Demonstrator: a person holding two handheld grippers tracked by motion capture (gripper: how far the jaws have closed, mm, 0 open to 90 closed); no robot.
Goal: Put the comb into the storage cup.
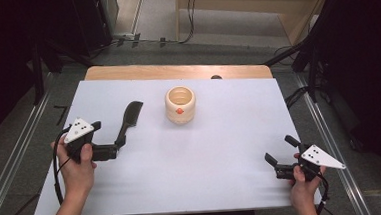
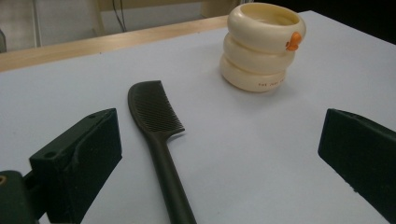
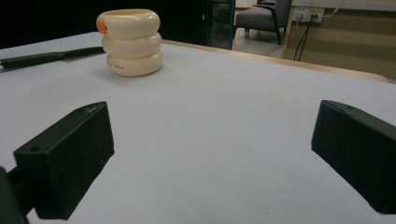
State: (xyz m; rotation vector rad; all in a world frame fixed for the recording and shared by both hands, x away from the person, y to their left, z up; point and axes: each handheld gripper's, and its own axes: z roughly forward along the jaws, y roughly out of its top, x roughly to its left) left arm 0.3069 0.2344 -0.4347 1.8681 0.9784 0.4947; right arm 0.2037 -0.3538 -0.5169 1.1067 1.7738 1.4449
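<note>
A black comb (image 1: 128,122) (image 2: 156,116) lies on the white table cover (image 1: 207,161), teeth end pointing away. Its handle runs back between the wide-apart jaws of my left gripper (image 1: 107,139) (image 2: 219,140), which is open and not touching it. A cream ringed cup (image 1: 180,104) (image 2: 261,46) with a small orange knob stands upright at mid-table, right of the comb. My right gripper (image 1: 280,149) (image 3: 215,135) rests low near the front right corner, open, with nothing between its jaws. From there the cup (image 3: 133,42) and the comb (image 3: 46,58) lie far off.
The wooden table edge (image 1: 176,71) shows beyond the cover at the back. Dark stands and cables (image 1: 298,96) flank the table on the floor. Bare cover stretches between the two grippers.
</note>
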